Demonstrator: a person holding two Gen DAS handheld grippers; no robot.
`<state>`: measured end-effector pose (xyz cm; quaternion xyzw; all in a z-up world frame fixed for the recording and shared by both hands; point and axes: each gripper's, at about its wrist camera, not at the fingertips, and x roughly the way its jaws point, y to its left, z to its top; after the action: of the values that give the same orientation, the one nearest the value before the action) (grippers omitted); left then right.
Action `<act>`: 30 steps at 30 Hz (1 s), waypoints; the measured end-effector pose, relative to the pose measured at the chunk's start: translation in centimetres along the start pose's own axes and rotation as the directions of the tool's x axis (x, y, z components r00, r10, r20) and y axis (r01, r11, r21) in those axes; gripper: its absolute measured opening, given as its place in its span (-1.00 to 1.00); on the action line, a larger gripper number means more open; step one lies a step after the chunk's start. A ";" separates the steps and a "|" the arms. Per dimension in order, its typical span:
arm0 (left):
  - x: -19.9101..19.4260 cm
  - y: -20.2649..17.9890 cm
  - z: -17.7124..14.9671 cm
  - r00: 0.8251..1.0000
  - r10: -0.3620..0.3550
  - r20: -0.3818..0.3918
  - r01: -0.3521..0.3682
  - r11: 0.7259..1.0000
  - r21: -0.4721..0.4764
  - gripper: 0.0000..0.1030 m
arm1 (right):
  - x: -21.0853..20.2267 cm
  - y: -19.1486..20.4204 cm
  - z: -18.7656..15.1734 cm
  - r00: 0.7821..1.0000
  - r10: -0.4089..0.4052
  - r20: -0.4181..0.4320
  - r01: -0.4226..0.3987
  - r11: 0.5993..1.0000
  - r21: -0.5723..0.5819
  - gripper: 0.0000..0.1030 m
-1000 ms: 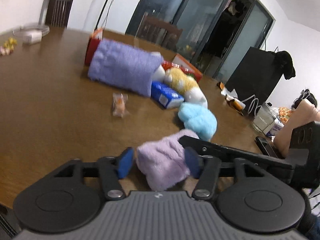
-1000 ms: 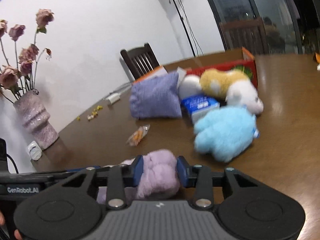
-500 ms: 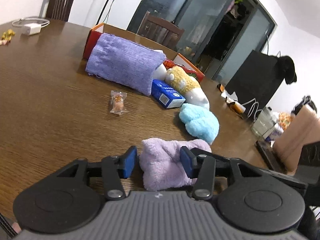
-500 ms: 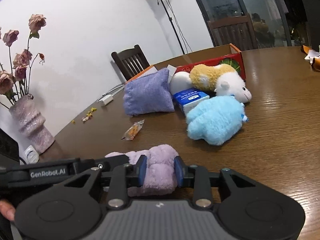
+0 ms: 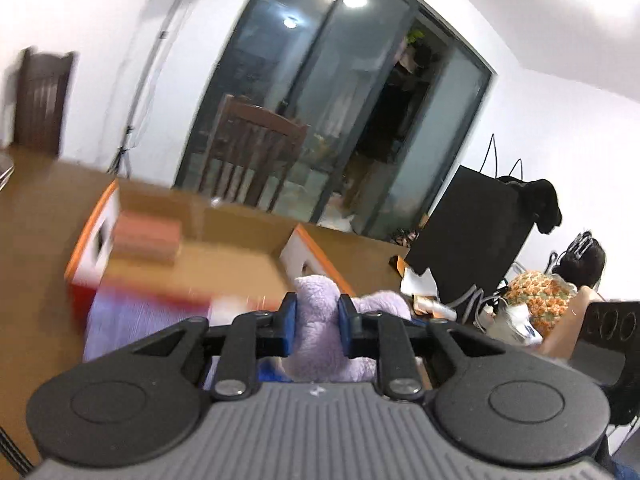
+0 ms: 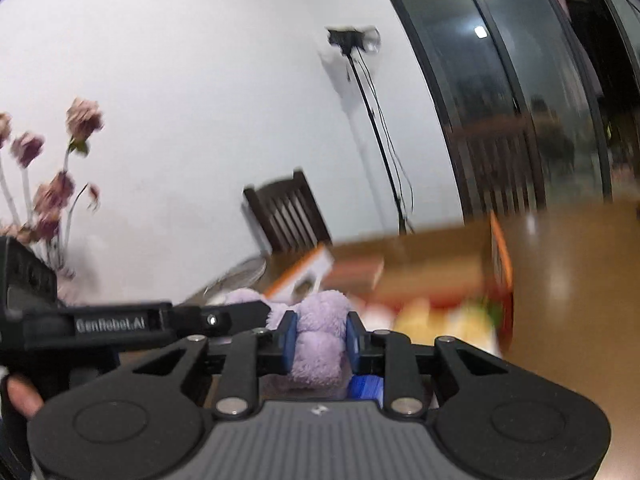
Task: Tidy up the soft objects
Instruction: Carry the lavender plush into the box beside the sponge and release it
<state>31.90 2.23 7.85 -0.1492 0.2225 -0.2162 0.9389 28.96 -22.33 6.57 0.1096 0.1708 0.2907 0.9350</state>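
The brown wooden counter (image 6: 568, 280) spreads ahead of both sets of jaws, and on it, just beyond them, stands an open cardboard box with orange-edged flaps (image 5: 224, 240), its opening facing up, with a blurred purple knitted cushion (image 5: 132, 320) below the left jaws against its near wall. The fluffy lilac plush cloth (image 5: 320, 340) is raised above the counter and runs crosswise between the two grippers: the left gripper (image 5: 317, 328) has its jaws clamped on one end, the right gripper (image 6: 319, 338) has its jaws clamped on the other.
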 end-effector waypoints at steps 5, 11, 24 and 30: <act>12.8 2.9 8.1 0.988 0.082 -0.134 -0.087 0.996 -0.034 -0.59 | 9.6 -6.2 7.9 0.997 -0.066 -0.050 0.067 0.998 0.007 -0.52; 24.7 7.9 10.2 0.947 0.142 -0.289 -0.198 0.965 -0.174 -0.64 | 21.6 -12.4 11.6 0.957 -0.212 -0.198 0.214 0.977 -0.015 -0.52; 26.5 11.1 9.3 0.935 0.200 -0.293 -0.261 0.947 -0.187 0.08 | 27.3 -17.2 10.5 0.891 -0.348 -0.291 0.354 0.935 -0.035 -0.02; 19.7 8.5 11.7 0.943 0.247 -0.225 -0.266 0.962 -0.058 0.38 | 23.3 -14.8 12.4 0.904 -0.349 -0.248 0.337 0.937 -0.088 0.11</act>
<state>56.34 2.42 7.65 -0.1357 0.3496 -0.0969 0.9219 59.24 -22.04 7.44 0.0188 0.3023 0.1372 0.9431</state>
